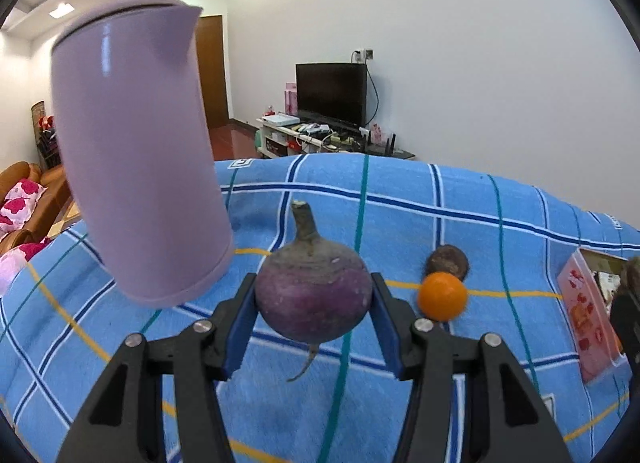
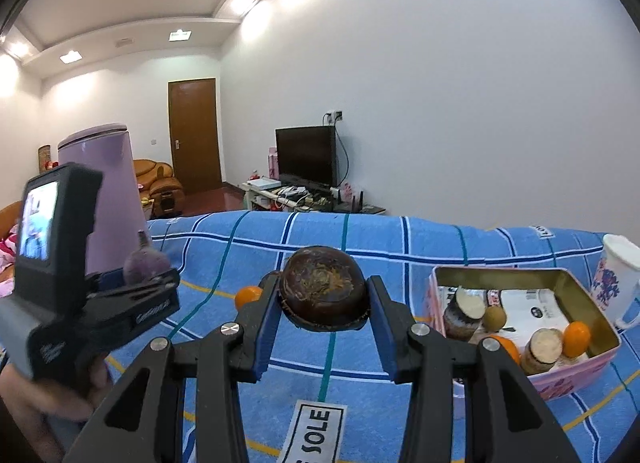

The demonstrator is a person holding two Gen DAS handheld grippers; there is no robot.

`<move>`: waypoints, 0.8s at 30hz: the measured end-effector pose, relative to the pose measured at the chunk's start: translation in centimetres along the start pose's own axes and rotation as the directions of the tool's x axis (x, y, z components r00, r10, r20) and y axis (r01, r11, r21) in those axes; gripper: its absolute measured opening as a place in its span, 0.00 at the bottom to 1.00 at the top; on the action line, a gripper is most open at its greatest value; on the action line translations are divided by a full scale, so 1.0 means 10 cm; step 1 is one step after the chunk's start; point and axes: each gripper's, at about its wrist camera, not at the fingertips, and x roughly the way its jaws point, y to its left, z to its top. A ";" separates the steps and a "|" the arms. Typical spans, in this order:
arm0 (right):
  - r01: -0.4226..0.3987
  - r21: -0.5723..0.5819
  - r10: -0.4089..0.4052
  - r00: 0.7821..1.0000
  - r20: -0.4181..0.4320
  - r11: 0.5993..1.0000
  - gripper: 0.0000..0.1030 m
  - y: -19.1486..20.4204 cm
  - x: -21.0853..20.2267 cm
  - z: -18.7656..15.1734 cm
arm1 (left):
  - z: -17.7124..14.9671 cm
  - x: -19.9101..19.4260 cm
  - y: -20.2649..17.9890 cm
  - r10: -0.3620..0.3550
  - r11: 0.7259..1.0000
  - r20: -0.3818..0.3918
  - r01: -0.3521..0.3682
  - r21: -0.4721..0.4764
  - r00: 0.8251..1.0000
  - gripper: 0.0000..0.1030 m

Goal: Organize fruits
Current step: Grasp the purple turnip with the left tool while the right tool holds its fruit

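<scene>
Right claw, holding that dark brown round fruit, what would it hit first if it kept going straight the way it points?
Probably the blue checked cloth beyond the dark brown round fruit: the right claw points slightly downward, nothing else stands in line, though depth is unclear.

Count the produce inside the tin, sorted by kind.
Oranges: 2
Cut white-fleshed root pieces: 2
Small greenish-brown fruit: 1
Total in the tin: 5
</scene>
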 end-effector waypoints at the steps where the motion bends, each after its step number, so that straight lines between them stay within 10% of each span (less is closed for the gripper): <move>1: 0.009 -0.005 -0.009 1.000 0.007 1.000 0.43 0.01 -0.02 0.00 | -0.02 -0.03 0.00 -0.001 1.000 0.004 0.001 -0.001 1.000 0.54; 24: 0.037 -0.014 -0.037 0.999 0.026 0.999 0.43 -0.05 -0.09 -0.02 | -0.13 -0.27 -0.18 -0.006 0.999 0.076 0.003 0.042 0.997 0.54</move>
